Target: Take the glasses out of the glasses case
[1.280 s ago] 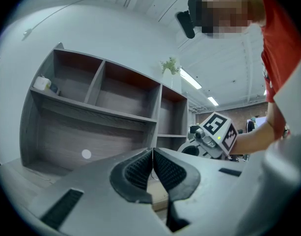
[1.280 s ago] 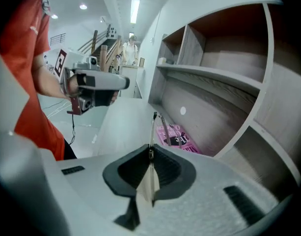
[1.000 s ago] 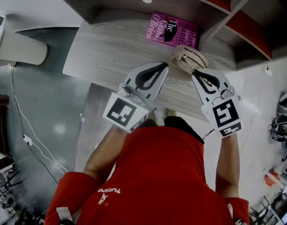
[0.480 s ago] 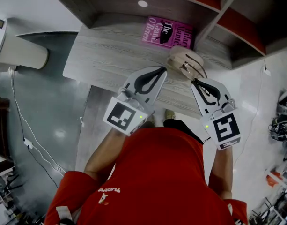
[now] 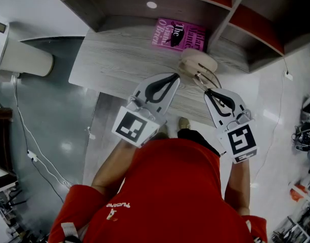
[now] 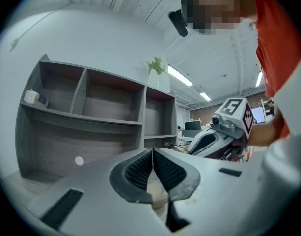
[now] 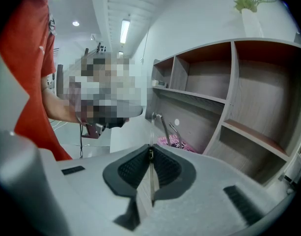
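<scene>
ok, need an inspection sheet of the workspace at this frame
Surface: grey wood desk, mostly bare.
Job's things: beige glasses case on the desk; glasses pinched in the right gripper, just in front of the case.
Clutter: pink book lying flat at the desk's back.
Grippers: left gripper shut, nothing between the jaws; right gripper shut on the glasses.
Cables: white cable on the floor, left of the desk.
Surroundings: shelf unit behind the desk, plant on top.

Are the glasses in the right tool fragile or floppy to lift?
Probably light: the glasses hang from the right tool by one thin edge. Likely fragile, given the thin rims and arms. They may twist in that narrow pinch.
</scene>
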Demonstrator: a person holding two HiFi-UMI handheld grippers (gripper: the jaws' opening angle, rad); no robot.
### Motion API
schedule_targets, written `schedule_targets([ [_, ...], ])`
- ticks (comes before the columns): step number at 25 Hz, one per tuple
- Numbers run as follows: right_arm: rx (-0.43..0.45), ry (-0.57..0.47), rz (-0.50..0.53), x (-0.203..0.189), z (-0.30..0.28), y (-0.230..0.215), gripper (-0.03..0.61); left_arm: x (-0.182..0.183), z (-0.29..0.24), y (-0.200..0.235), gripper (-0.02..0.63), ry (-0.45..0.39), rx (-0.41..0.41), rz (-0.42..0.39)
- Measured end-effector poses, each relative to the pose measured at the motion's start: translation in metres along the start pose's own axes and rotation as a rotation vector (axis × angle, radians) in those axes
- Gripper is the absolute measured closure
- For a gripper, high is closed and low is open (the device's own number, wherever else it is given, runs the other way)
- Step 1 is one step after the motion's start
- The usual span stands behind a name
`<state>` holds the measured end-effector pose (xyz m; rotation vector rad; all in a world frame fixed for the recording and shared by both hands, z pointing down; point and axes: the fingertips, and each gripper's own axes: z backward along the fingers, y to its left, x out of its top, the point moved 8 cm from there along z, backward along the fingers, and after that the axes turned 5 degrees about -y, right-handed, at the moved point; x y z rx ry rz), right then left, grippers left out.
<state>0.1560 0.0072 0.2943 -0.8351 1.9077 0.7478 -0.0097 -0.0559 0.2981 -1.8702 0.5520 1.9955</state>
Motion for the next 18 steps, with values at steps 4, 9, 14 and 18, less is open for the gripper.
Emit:
schedule_targets([
  [4, -0.002, 0.002, -0.001, -0.001, 0.003, -0.001, 0.551, 0.001, 0.0, -0.002, 0.601, 0.0, 0.003, -0.002],
  [9, 0.0, 0.005, 0.011, -0.002, 0.002, -0.005, 0.551, 0.001, -0.001, -0.001, 0.601, -0.001, 0.009, -0.008],
  [14, 0.0, 0.009, 0.008, -0.002, 0.003, -0.007, 0.551, 0.003, -0.001, -0.001, 0.601, 0.001, 0.013, -0.008],
  [18, 0.005, 0.011, 0.013, -0.003, 0.002, -0.01, 0.551, 0.002, -0.002, 0.0, 0.601, 0.004, 0.014, -0.008],
])
